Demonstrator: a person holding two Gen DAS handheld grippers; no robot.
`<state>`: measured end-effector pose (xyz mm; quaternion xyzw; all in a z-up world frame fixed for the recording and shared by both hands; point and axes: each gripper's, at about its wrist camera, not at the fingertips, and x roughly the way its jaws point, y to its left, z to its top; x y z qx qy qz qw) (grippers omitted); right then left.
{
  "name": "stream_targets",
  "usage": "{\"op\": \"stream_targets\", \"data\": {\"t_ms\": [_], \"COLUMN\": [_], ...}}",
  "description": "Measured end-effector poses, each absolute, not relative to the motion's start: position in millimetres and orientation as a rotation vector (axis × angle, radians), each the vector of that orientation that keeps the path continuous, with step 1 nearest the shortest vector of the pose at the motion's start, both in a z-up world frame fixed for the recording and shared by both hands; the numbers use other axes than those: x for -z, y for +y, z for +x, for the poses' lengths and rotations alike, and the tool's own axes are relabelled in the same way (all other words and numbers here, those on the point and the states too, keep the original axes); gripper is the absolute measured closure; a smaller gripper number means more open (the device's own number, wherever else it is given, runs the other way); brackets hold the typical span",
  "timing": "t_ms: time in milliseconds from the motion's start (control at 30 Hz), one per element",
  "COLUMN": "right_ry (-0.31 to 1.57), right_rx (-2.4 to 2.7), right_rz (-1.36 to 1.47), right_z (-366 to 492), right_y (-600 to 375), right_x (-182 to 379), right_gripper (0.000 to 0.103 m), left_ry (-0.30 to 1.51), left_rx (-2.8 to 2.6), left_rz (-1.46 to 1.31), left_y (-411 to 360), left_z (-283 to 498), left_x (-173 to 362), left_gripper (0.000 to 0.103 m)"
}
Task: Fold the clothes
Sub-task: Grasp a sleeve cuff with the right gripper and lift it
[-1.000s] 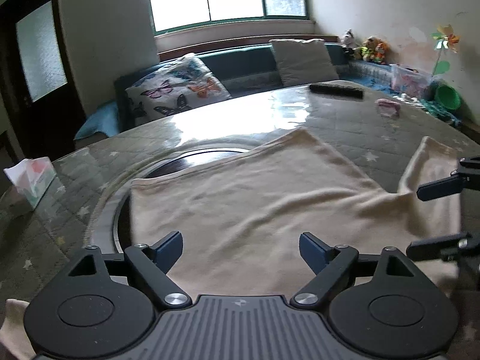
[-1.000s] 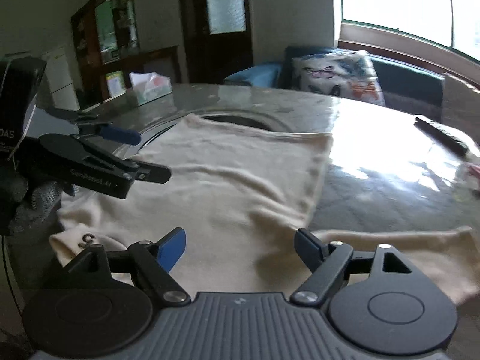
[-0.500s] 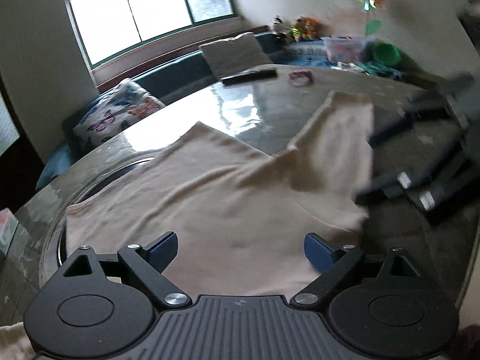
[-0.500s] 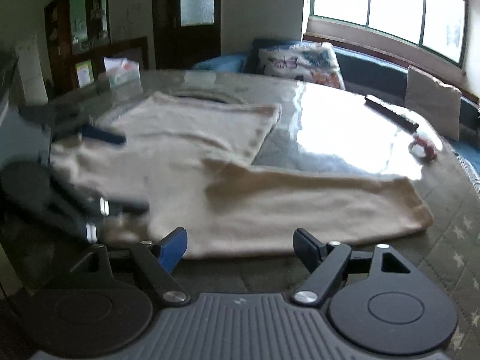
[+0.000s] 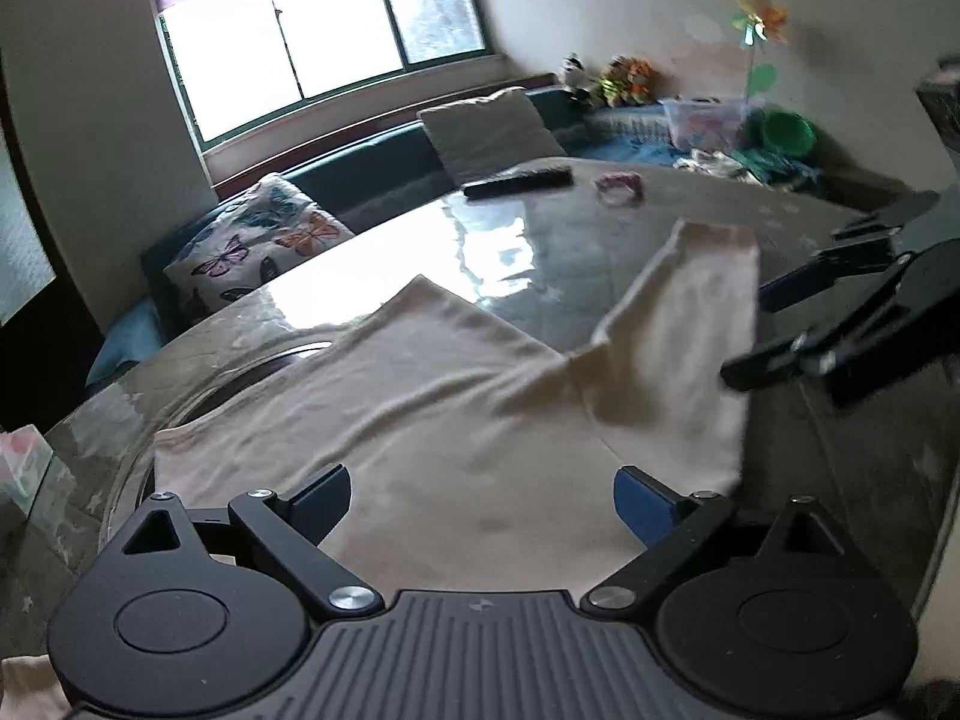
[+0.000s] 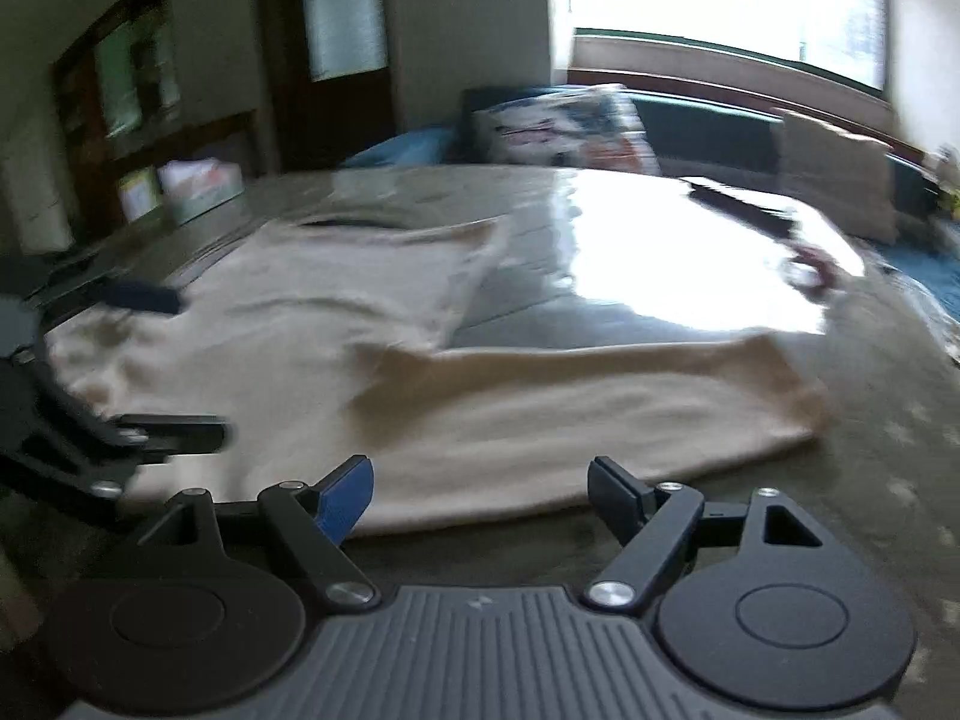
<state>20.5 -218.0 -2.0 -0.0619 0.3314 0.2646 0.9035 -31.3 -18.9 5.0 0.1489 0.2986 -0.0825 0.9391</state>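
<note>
Cream knit cloth, a sweater (image 5: 456, 420), is spread flat on a round table (image 5: 600, 234) whose glossy top reflects the window (image 5: 324, 30). Its body is laid toward the left of the table, over a dark circular inset, and one sleeve (image 6: 600, 396) is stretched out to the right, its cuff lying on the bare surface. The left gripper (image 5: 480, 498) is held just above the near part of the sweater with its jaws spread wide and nothing between them. The right gripper (image 6: 480, 492) is held at the near edge of the sleeve, likewise released and empty; in the left wrist view it is seen blurred at the right (image 5: 828, 324), beside the sleeve, and whether the cloth is touched by it cannot be told. A remote (image 5: 519, 181) and a small pink object (image 5: 619, 187) are seen well apart from the sweater at the far side of the table. A tissue box (image 6: 201, 189) is placed near the left rim. Behind the table a bench is set under the window, with a butterfly cushion (image 5: 258, 246) and a plain cushion (image 5: 489, 132) on it. The right wrist view is smeared, so fine detail of the cloth is probably lost there.
</note>
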Motion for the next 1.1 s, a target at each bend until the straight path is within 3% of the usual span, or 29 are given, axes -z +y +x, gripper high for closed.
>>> {"op": "stream_targets", "data": {"t_ms": [400, 467, 533, 600, 1100], "right_ry": [0.702, 0.694, 0.689, 0.686, 0.627], "right_rx": [-0.146, -0.140, -0.144, -0.143, -0.146], "right_rz": [0.028, 0.029, 0.040, 0.063, 0.136], "right_z": [98, 100, 99, 98, 81], "right_y": [-291, -288, -288, -292, -317], "right_x": [18, 19, 20, 19, -4], "right_gripper": [0.048, 0.058, 0.085, 0.094, 0.096], "left_ry": [0.649, 0.654, 0.661, 0.672, 0.703], "left_rx": [0.087, 0.087, 0.090, 0.090, 0.121], "left_rz": [0.208, 0.201, 0.206, 0.215, 0.202], "left_y": [-15, -18, -21, -25, -37], "left_z": [7, 16, 26, 34, 51], "left_x": [-11, -11, -10, -6, 11], "left_gripper": [0.007, 0.007, 0.007, 0.007, 0.005]}}
